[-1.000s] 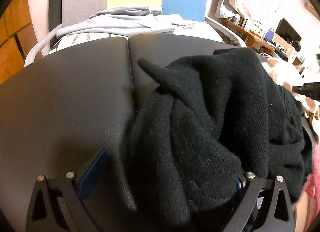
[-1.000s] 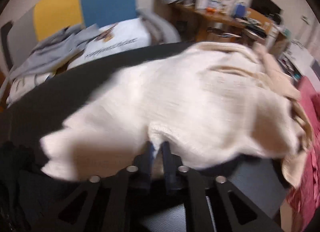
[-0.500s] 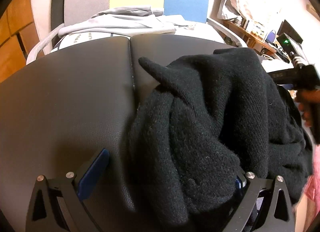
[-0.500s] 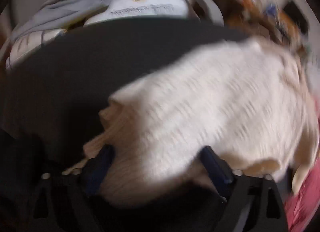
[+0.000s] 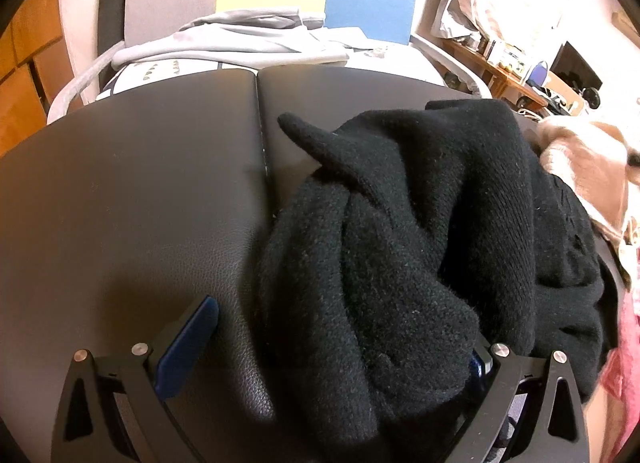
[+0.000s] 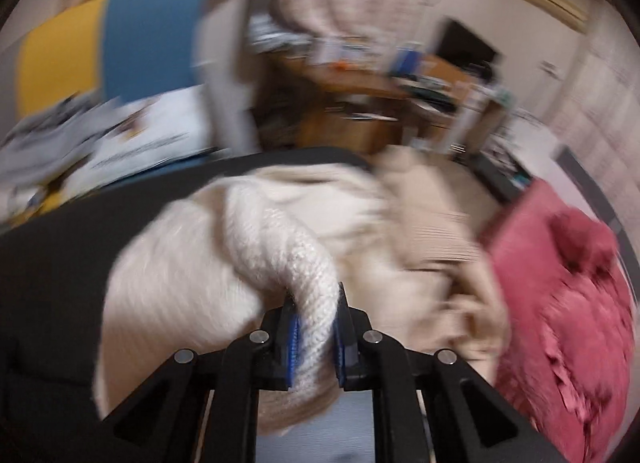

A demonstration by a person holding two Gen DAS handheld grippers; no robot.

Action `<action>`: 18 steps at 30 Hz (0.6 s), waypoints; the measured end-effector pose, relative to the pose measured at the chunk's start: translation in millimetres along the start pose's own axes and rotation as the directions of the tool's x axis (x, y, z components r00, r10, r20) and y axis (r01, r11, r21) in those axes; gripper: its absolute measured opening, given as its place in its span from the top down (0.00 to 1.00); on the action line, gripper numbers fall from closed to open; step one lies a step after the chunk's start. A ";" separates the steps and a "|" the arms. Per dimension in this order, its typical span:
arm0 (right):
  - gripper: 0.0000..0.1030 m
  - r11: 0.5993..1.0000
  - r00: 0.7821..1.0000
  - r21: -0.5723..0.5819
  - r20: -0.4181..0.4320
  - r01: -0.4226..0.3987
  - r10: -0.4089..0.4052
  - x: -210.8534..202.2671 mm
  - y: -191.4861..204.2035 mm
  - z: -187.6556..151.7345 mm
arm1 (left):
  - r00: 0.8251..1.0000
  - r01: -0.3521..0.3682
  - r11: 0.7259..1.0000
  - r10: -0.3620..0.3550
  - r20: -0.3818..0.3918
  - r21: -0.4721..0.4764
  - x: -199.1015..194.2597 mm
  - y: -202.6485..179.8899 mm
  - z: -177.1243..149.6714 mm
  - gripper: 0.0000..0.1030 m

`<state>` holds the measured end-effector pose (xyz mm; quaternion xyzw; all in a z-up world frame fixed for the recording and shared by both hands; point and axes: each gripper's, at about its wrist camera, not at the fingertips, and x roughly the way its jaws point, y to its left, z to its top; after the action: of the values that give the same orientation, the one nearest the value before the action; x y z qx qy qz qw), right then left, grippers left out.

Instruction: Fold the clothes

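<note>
Left wrist view takes in the broad black padded table [image 5: 132, 191], split by a seam down its middle, with a crumpled black knit sweater [image 5: 400, 223] heaped on its right half. Beyond the table's far edge a grey garment [image 5: 240, 43] lies on a chair with a yellow and blue back. Right wrist view, heavily blurred, shows a cream knit sweater [image 6: 192, 263] spread on the same table, with a red garment [image 6: 568, 295] at its right edge. The left gripper [image 5: 332, 347] stands wide open, the black sweater bunched between its fingers without being pinched. The right gripper [image 6: 316, 339] is closing, its blue pads [image 6: 293, 347] squeezing a rolled fold of the cream sweater.
</note>
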<state>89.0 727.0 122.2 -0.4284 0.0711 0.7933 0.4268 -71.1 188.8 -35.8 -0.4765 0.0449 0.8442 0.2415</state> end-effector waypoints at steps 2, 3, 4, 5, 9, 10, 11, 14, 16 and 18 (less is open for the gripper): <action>0.88 0.995 0.999 0.088 -0.022 0.050 -0.048 13.4 -45.3 0.3 | 1.000 0.002 1.000 -0.002 -0.006 -0.003 0.3 0.1 2.6 0.00; 0.88 0.986 0.996 0.143 -0.040 0.081 -0.076 19.0 -69.6 -4.8 | 1.000 0.002 1.000 -0.002 -0.007 -0.004 -0.6 0.4 1.9 0.00; 0.88 0.976 0.993 0.189 -0.056 0.112 -0.103 24.4 -90.0 -10.8 | 1.000 0.001 1.000 -0.001 -0.008 -0.004 -1.5 0.7 1.3 0.00; 0.88 0.964 0.989 0.224 -0.070 0.145 -0.132 28.7 -105.9 -19.2 | 1.000 -0.001 1.000 0.001 -0.009 -0.002 -2.4 0.9 0.6 0.00; 0.86 0.900 0.956 0.328 -0.164 0.286 -0.244 47.1 -163.1 -58.9 | 1.000 -0.008 1.000 0.008 -0.011 -0.002 -3.8 -1.3 -1.6 0.00; 0.82 0.893 0.953 0.343 -0.188 0.291 -0.238 50.2 -169.0 -69.5 | 1.000 -0.011 1.000 0.011 -0.011 -0.004 -3.8 -1.6 -1.3 0.00; 0.78 0.901 0.960 0.350 -0.200 0.257 -0.196 53.2 -167.6 -77.4 | 1.000 -0.013 1.000 0.013 -0.012 -0.006 -3.7 -1.9 -1.2 0.00; 0.75 0.932 0.975 0.315 -0.179 0.181 -0.130 48.6 -146.5 -92.5 | 1.000 -0.015 1.000 0.015 -0.021 -0.019 -4.8 -3.5 -1.2 0.00; 0.72 0.961 0.990 0.241 -0.081 0.136 -0.119 24.9 -112.4 -93.5 | 1.000 -0.009 0.999 0.008 -0.019 -0.050 -8.3 -2.4 -1.4 0.00; 0.67 0.986 0.998 0.161 0.046 0.039 -0.047 -10.4 -70.8 -93.1 | 1.000 0.000 0.996 -0.001 -0.014 -0.087 -12.3 -0.6 -1.7 0.00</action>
<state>201.6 720.3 89.8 -0.3741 0.1147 0.7861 0.4785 -64.2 184.4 -26.5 -0.4924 0.0099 0.8419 0.2205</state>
